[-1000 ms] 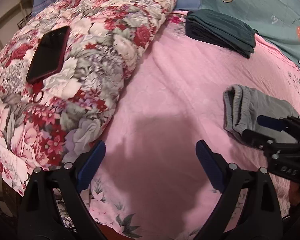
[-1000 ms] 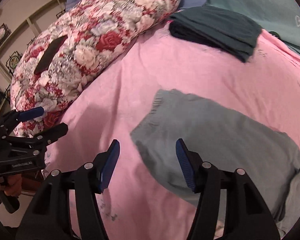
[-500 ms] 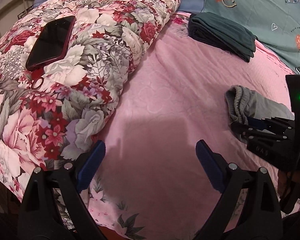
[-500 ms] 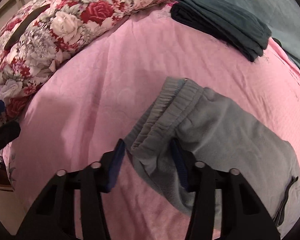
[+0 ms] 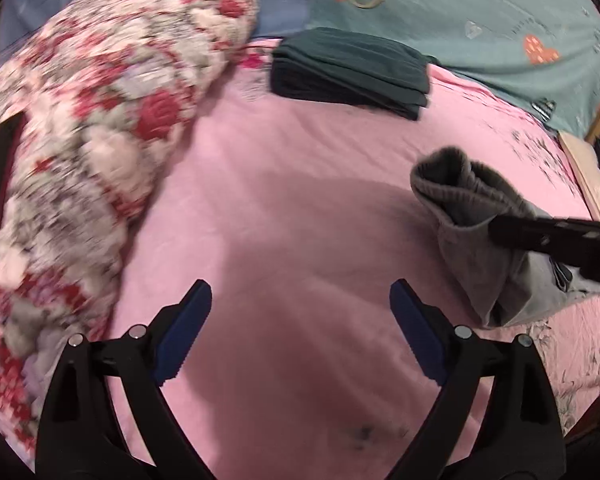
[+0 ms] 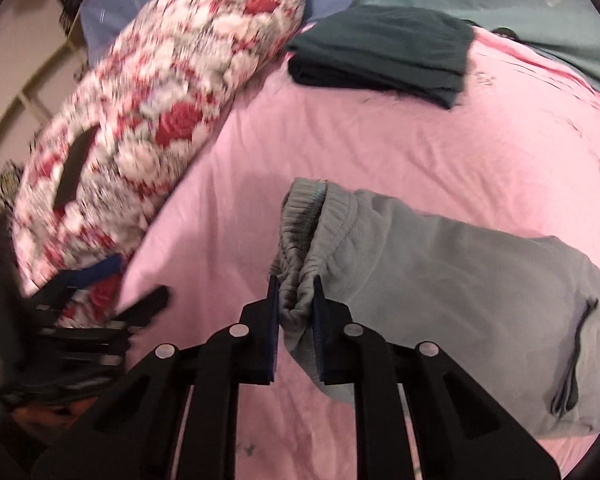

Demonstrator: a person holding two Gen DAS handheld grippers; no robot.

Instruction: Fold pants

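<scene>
Near the bed's (image 6: 380,152) right edge, my right gripper (image 6: 294,300) pinches the grey pants' (image 6: 440,264) waistband; left gripper (image 5: 300,320) hangs wide open, empty. Folding looks barely started.

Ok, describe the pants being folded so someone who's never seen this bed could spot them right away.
Start from the pink sheet that covers the bed. Beyond its middle, by the floral quilt, lies a neat dark green stack; nearer, to the right, are the grey pants. Unlike the stack, they are pale grey, rumpled, and pinched at their ribbed waistband by the right gripper.
</scene>
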